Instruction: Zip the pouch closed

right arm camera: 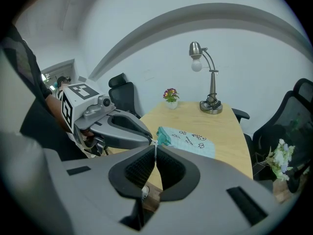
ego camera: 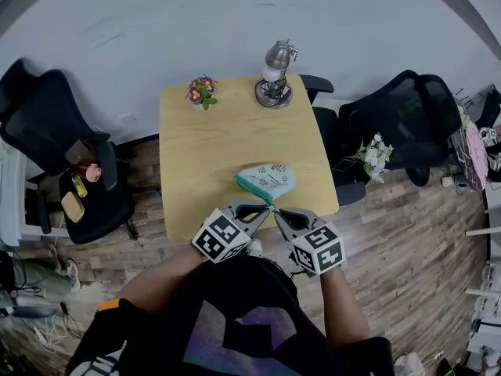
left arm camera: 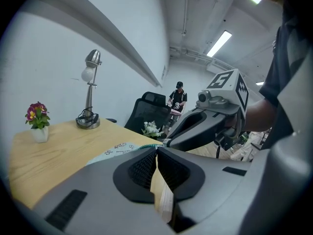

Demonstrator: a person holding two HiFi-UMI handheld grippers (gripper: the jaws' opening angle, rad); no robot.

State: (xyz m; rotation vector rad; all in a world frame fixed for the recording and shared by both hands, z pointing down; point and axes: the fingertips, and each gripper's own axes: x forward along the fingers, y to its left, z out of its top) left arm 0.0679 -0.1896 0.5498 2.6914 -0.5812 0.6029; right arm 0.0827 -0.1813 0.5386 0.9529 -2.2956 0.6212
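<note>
1. Table (ego camera: pixel 205 155): I see a light wooden table with the teal pouch (ego camera: pixel 268 179) lying flat on its near half, close to the front edge. The printed side faces up.

2. Left claw (left arm camera: pixel 156 151): in the left gripper view, I read the two ribbed pads as pressed together. The teal zipper edge at the pouch's near corner meets their tips, so I take this claw as pinching that corner.

3. Right claw (right arm camera: pixel 155 153): in the right gripper view, I read the pads as closed on a thin white pull tab (right arm camera: pixel 155 144). The tab stands upright between the tips, at the same corner of the pouch.

4. Relative position: in the head view, both claws converge on the pouch's near end, and their tips almost touch each other. Each marker cube sits just off the table's front edge, above the person's lap.

5. Other items: a desk lamp (ego camera: pixel 275 77) and a small flower pot (ego camera: pixel 202 93) stand at the far edge of the table, well apart from the pouch. A black office chair (ego camera: pixel 56 135) stands to the left of the table, and another (ego camera: pixel 401 122) to the right.
</note>
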